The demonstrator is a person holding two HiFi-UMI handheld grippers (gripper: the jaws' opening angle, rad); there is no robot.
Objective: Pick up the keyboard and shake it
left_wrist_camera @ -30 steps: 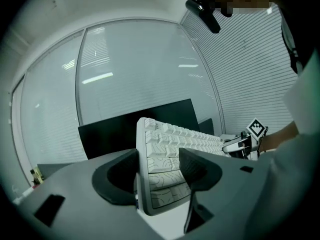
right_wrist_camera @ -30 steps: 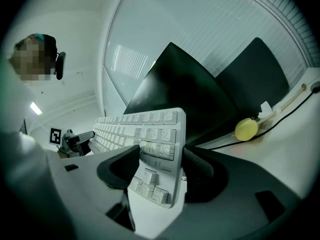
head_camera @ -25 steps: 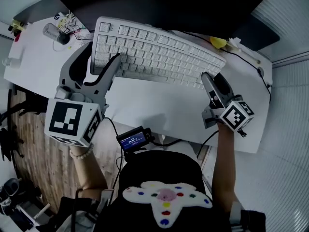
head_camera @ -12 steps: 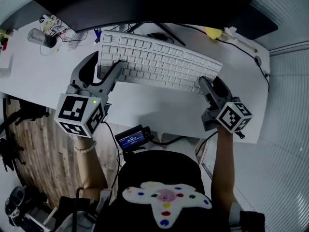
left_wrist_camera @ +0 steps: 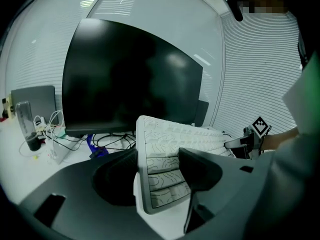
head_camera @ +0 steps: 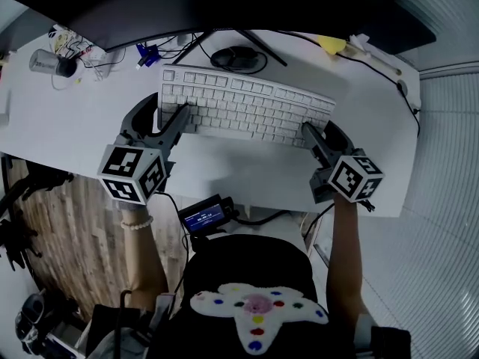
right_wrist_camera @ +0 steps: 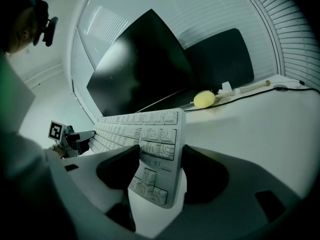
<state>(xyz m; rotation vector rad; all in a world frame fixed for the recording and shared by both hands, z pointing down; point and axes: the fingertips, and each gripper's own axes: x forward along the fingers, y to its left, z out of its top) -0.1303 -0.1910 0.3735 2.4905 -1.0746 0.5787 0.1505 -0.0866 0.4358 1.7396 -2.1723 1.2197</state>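
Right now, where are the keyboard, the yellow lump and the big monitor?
keyboard (head_camera: 247, 108), head view, middle key rows.
yellow lump (right_wrist_camera: 204, 99), right gripper view, its rounded middle.
monitor (left_wrist_camera: 130, 79), left gripper view, centre of dark screen.

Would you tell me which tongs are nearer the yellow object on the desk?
Right. The right tongs grip the keyboard end nearest the yellow object; the left tongs grip its opposite end.

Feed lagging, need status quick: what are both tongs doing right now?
Left tongs: closed on the keyboard, left end.
Right tongs: closed on the keyboard, right end.
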